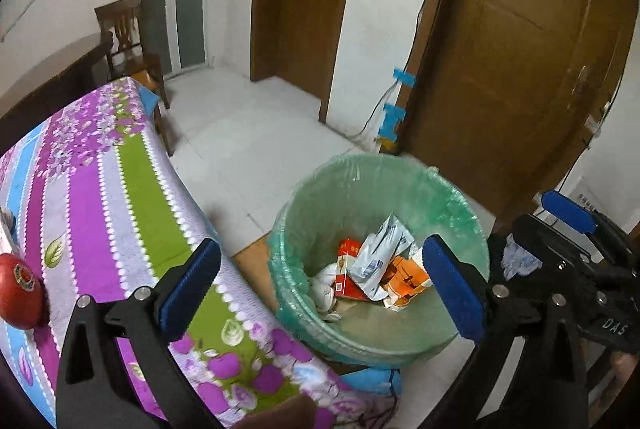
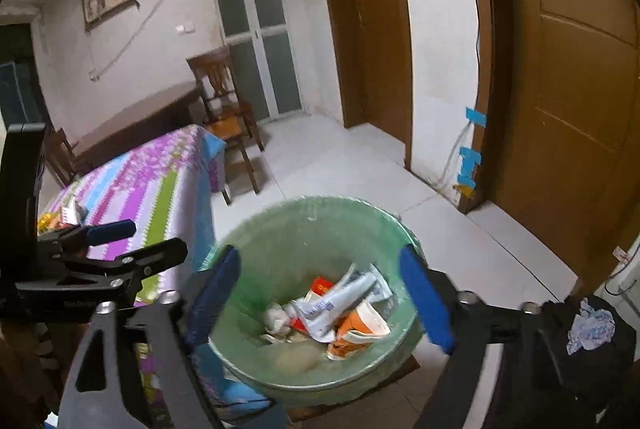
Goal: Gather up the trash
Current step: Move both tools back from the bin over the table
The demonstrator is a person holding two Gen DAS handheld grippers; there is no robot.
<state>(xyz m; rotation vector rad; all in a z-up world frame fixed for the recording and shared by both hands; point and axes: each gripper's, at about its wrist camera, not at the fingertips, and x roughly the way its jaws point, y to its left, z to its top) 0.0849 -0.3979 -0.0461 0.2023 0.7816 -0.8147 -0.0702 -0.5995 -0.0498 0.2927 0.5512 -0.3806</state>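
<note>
Left wrist: we look down close over the bin, table at left.
Right wrist: same bin, nearer.
Shared: bin, table, doors.

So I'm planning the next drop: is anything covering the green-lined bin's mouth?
No. The bin is uncovered, its wrappers lying low inside. Both the left gripper and the right gripper are open, with nothing visible between them and it.

One lined bin; one red apple; two wooden doors; one chair; two grippers.
</note>
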